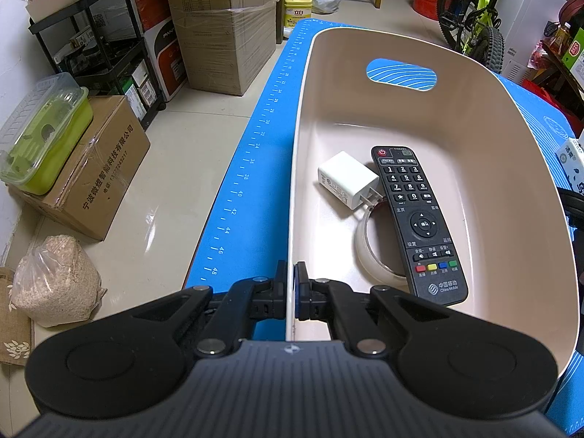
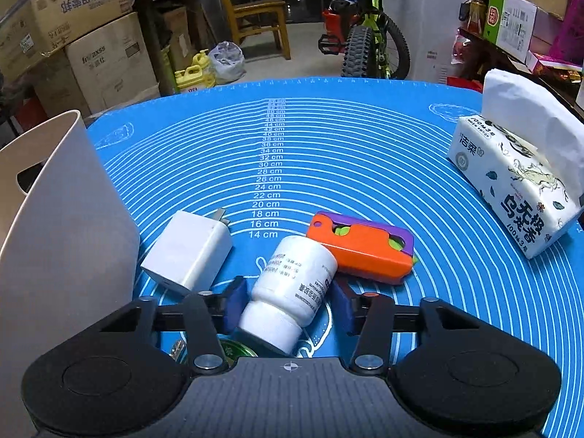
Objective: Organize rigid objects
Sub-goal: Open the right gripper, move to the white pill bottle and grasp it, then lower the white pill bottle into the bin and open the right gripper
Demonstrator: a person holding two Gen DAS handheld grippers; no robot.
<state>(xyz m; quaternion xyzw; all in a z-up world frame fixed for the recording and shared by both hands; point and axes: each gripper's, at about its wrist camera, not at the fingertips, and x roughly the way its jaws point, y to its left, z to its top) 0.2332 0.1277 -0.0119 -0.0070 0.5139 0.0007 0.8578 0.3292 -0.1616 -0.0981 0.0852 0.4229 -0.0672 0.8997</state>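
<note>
Right gripper [image 2: 288, 303] is closing around the white bottle [image 2: 292, 284], left gripper [image 1: 291, 292] is clamping the bin [image 1: 474, 116] rim, with remote [image 1: 419, 219] and one charger [image 1: 346, 179] binned, another charger [image 2: 188, 252] and orange toy [image 2: 361, 252] waiting.

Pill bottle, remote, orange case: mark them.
pill bottle [image 2: 292, 284], right wrist view, labelled side.
remote [image 1: 416, 219], left wrist view, keypad face.
orange case [image 2: 361, 252], right wrist view, orange top panel.

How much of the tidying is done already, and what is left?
Done: a remote, a white charger and a clear ring lie in the bin, whose rim the left gripper clamps. In hand: the right gripper straddles the white bottle. Left on the mat: another charger and the orange toy.
</note>
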